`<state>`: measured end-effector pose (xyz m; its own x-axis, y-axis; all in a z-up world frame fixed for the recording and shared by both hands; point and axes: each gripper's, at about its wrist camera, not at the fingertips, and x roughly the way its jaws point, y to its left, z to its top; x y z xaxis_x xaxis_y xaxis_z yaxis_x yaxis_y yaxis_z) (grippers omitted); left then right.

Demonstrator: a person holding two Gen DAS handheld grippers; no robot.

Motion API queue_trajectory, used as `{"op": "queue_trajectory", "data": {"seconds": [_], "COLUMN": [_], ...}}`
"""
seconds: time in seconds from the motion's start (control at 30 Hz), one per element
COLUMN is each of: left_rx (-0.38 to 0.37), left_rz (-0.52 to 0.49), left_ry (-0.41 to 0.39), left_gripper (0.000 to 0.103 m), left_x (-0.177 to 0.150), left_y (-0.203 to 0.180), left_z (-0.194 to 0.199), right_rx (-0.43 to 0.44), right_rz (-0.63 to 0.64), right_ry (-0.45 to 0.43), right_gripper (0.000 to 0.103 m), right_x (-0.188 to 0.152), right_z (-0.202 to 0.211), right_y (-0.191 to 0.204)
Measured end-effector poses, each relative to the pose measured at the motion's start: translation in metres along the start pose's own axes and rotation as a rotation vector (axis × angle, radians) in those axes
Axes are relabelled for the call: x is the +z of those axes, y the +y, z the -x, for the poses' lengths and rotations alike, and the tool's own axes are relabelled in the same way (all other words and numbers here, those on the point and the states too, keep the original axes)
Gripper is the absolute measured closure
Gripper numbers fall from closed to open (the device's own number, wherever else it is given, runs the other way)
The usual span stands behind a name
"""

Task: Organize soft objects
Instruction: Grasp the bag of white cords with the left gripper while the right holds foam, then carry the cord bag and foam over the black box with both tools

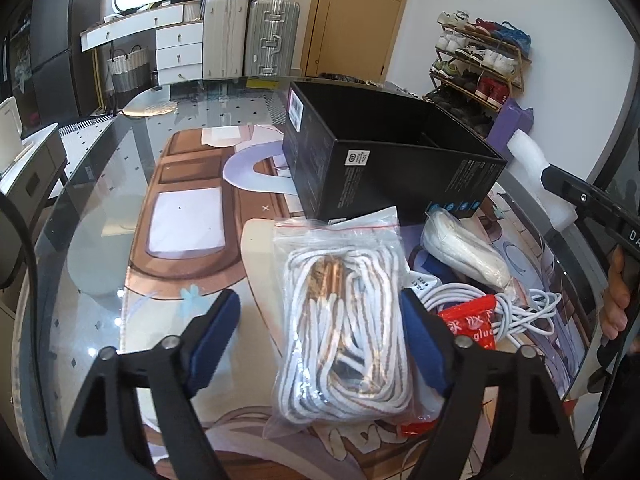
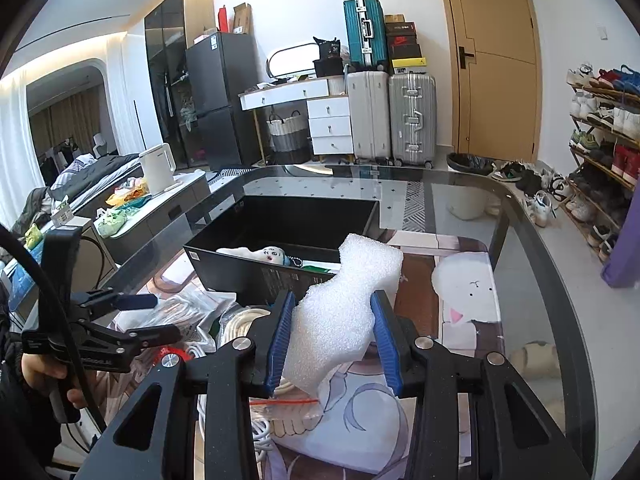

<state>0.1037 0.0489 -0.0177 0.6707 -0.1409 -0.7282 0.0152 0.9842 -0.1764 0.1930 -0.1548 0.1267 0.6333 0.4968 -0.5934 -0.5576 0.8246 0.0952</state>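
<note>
In the left wrist view, the left gripper (image 1: 320, 332) fills the bottom of the frame with its blue-padded jaws apart. A clear zip bag of white and copper-striped cord (image 1: 344, 320) lies between them on the glass table (image 1: 100, 208); the right pad sits against the bag's edge while the left pad stands clear of it. Above, at centre, stands the open black cardboard box (image 1: 384, 156). To the right lie a white cloth bundle in clear wrap (image 1: 464, 248), a coiled white cable (image 1: 520, 312) and a red glue packet (image 1: 472, 320).

In the right wrist view, the right gripper (image 2: 332, 340) is clamped on a white foam block (image 2: 344, 304) at centre, held just in front of the box, where a small white plush toy (image 2: 268, 256) lies inside.
</note>
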Motion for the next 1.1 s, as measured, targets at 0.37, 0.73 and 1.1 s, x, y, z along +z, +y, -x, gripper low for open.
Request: {"op": "queue_trajectory", "data": {"seconds": [0.37, 0.73, 1.1], "left_rx": [-0.026, -0.026, -0.023], "left_rz": [-0.027, -0.034, -0.021], "left_ry": [-0.005, -0.050, -0.097], "left_gripper": [0.057, 0.065, 0.066], "left_x": [-0.001, 0.000, 0.006], "left_y": [-0.007, -0.009, -0.010], "left_z": [0.004, 0.013, 0.030], "right_rx": [0.014, 0.025, 0.045], "right_rz": [0.004, 0.006, 0.005], "right_ry": [-0.012, -0.029, -0.030], "right_gripper": [0.063, 0.063, 0.063], "right_x": [0.000, 0.003, 0.002], "right_z": [0.002, 0.005, 0.001], "right_y": [0.003, 0.005, 0.008]}}
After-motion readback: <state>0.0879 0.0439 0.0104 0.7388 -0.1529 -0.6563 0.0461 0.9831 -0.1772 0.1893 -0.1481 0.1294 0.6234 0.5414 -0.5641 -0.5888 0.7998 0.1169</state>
